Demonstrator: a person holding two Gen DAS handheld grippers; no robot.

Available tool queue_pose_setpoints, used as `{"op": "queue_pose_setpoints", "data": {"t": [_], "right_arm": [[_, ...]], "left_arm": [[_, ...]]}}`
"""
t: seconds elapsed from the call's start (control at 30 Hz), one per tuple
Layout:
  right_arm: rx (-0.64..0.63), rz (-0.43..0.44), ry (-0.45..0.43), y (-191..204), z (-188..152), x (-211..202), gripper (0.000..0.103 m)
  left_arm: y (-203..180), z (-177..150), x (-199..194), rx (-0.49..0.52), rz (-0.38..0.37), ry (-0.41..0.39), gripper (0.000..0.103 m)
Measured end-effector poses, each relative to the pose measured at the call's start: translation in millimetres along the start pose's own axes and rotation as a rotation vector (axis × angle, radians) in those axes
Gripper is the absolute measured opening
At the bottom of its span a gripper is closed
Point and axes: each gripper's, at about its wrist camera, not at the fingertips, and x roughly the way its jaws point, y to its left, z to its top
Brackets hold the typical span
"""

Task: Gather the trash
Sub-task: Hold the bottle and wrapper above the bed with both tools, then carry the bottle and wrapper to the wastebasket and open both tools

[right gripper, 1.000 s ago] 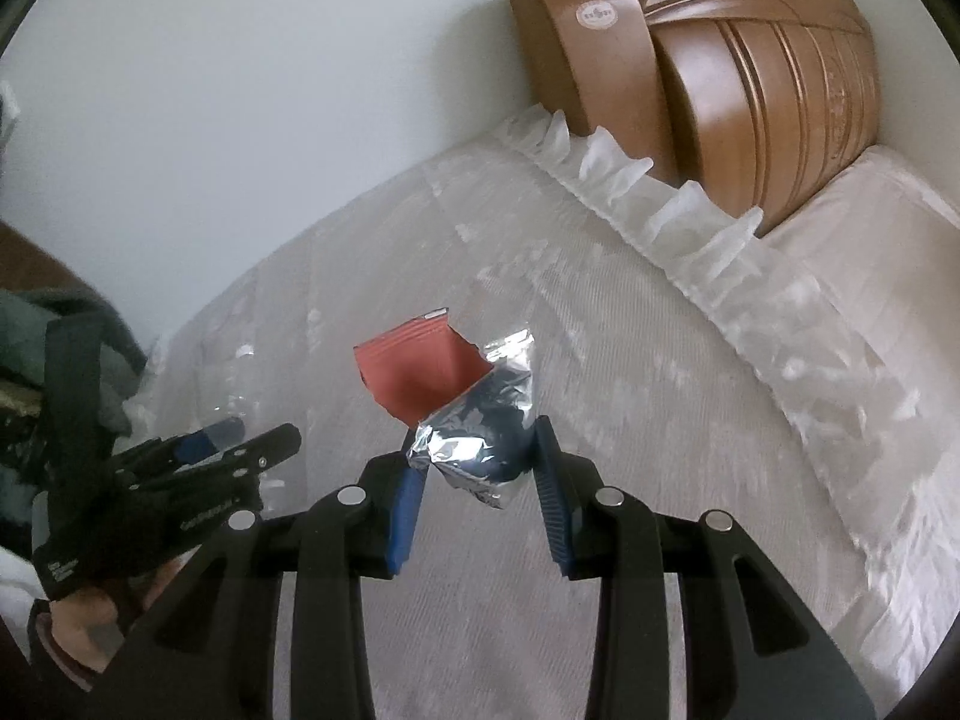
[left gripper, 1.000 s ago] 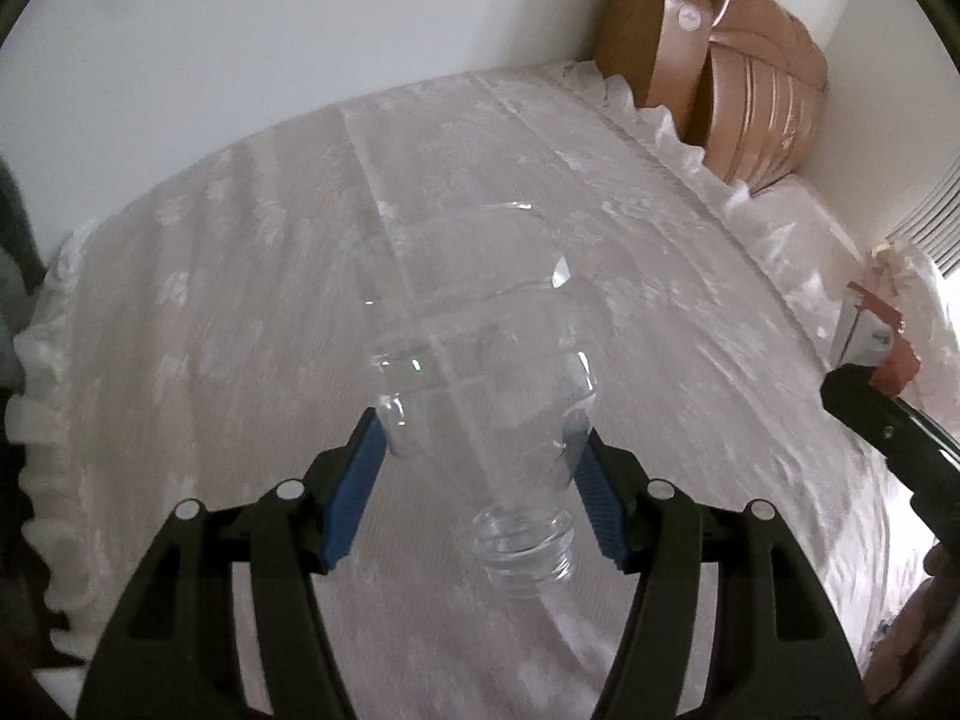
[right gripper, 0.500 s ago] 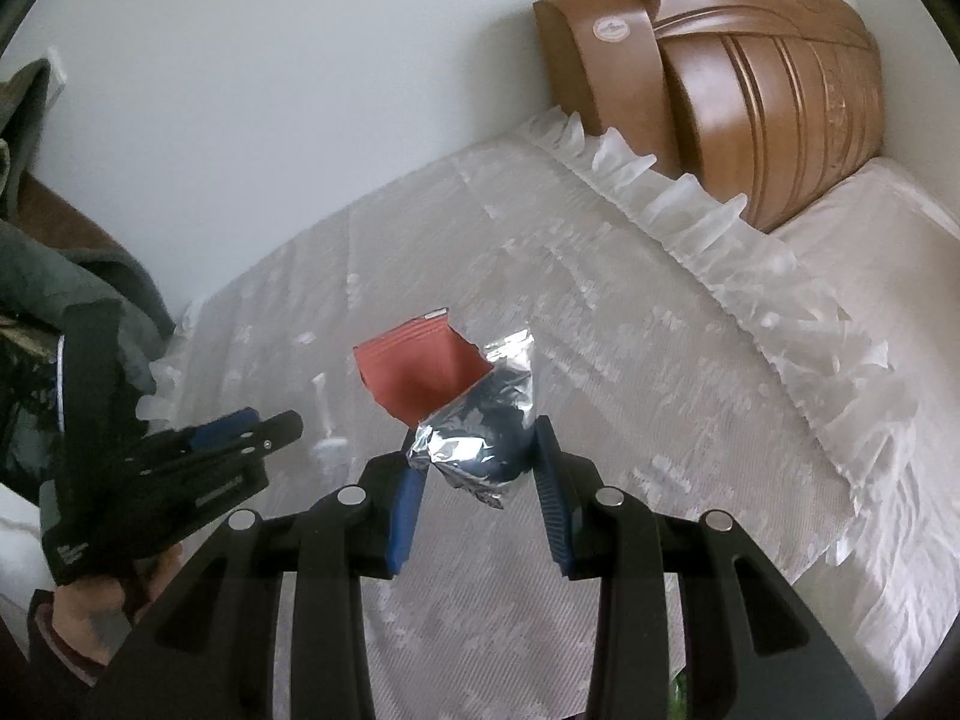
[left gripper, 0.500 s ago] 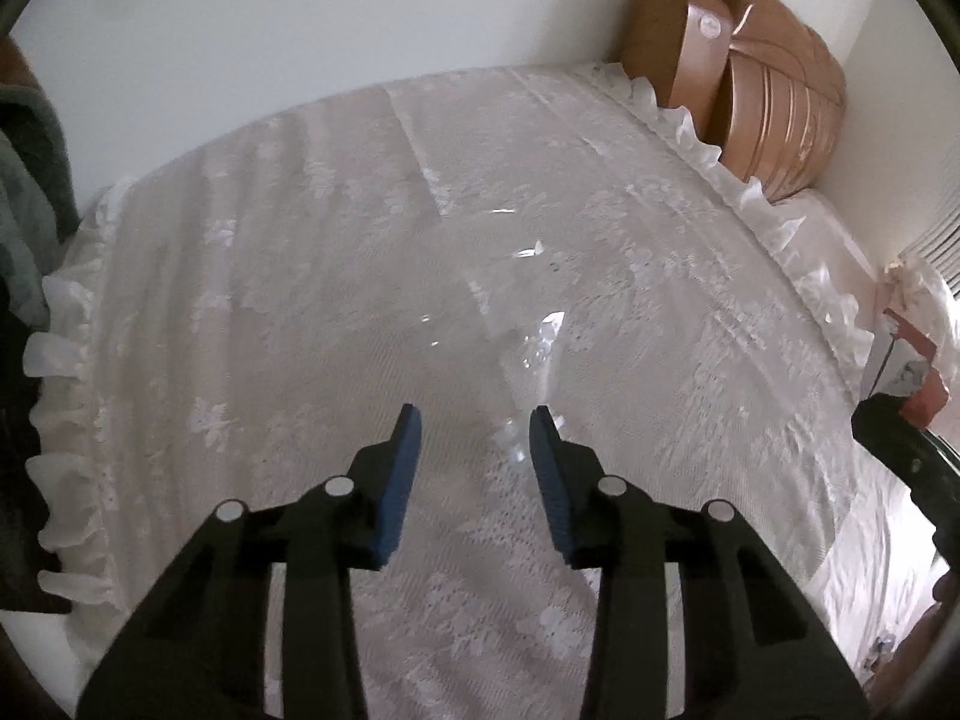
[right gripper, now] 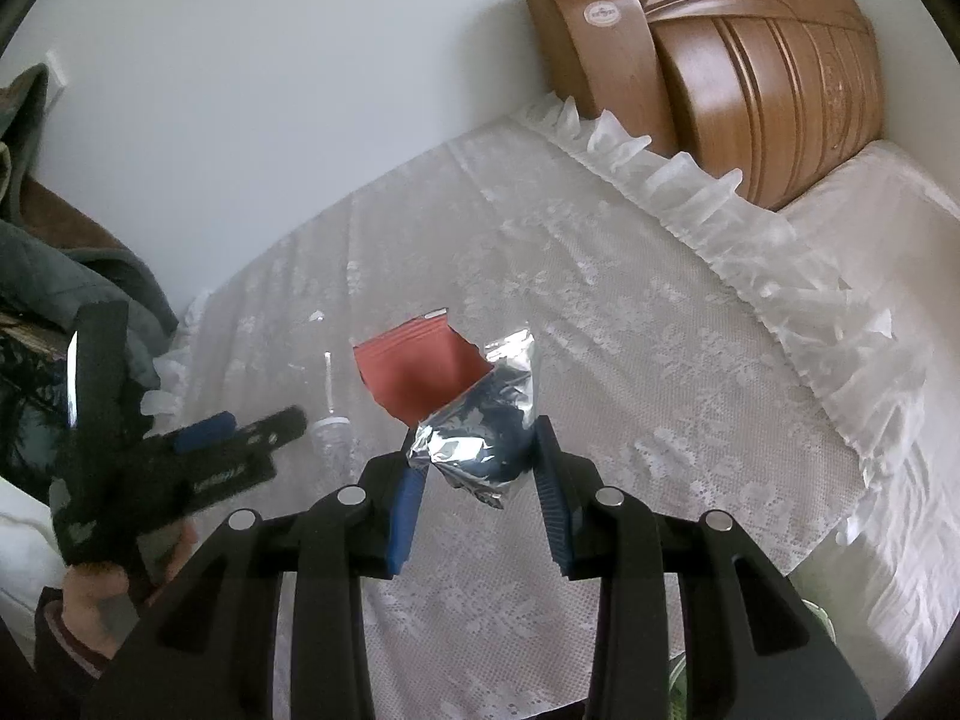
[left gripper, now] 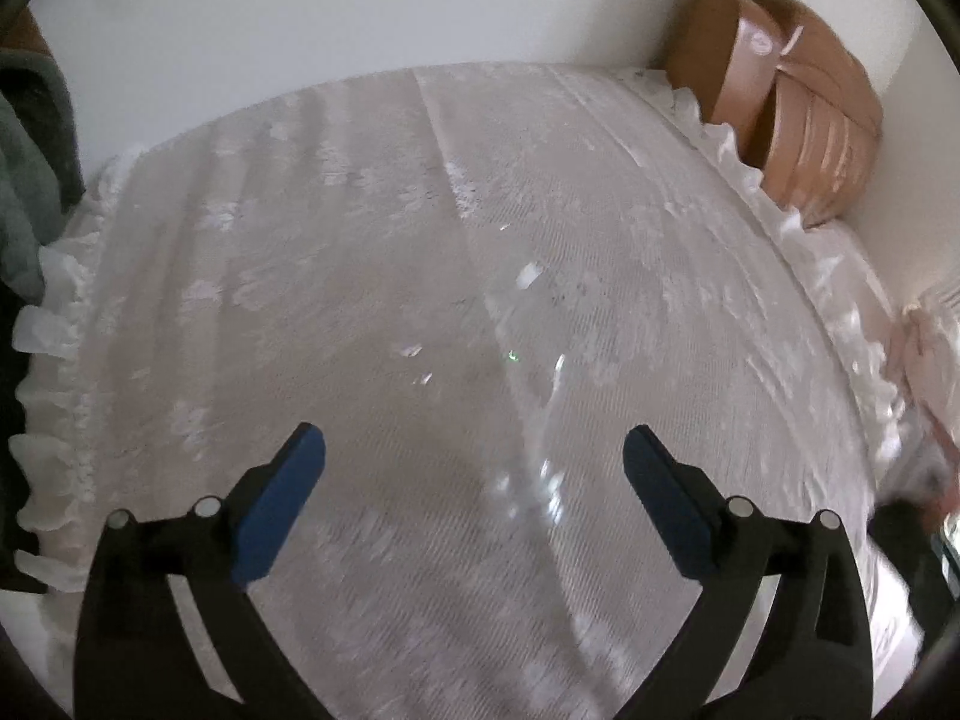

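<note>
right hand-held gripper [right gripper: 477, 480] pinches a crumpled silver-and-red wrapper [right gripper: 474, 420]; left hand-held gripper [left gripper: 474, 468] gapes wide.

Home bedroom: a bed [right gripper: 600, 312] is covered by a white lace spread, backed by a carved wooden headboard [right gripper: 750, 78] against a plain wall [right gripper: 270, 72].

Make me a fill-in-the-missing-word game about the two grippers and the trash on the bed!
1. The right gripper is shut on a crumpled foil wrapper, and the flat packet next to it is coloured ___.
2. The left gripper has its jaws ___, with nothing pinched between them.
3. The lacy bed cover is coloured ___.
4. The brown headboard is made of ___.

Missing words: red; open; white; wood
</note>
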Motion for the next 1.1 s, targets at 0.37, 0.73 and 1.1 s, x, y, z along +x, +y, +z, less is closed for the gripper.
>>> {"op": "queue_pose_setpoints", "data": {"t": [0.37,0.73,1.1], "right_arm": [[-0.009,-0.004,0.009,7,5,8,0.035],[-0.001,-0.015,0.017,6,7,12,0.035],[-0.012,0.006,-0.023,0,-4,-22,0.035]], "left_arm": [[-11,17,30,0.0,0.051,0.043,0.06],[-2,17,6,0.025,0.048,0.008,0.059],[-36,-29,-97,0.193,-0.05,-0.138,0.059]]}}
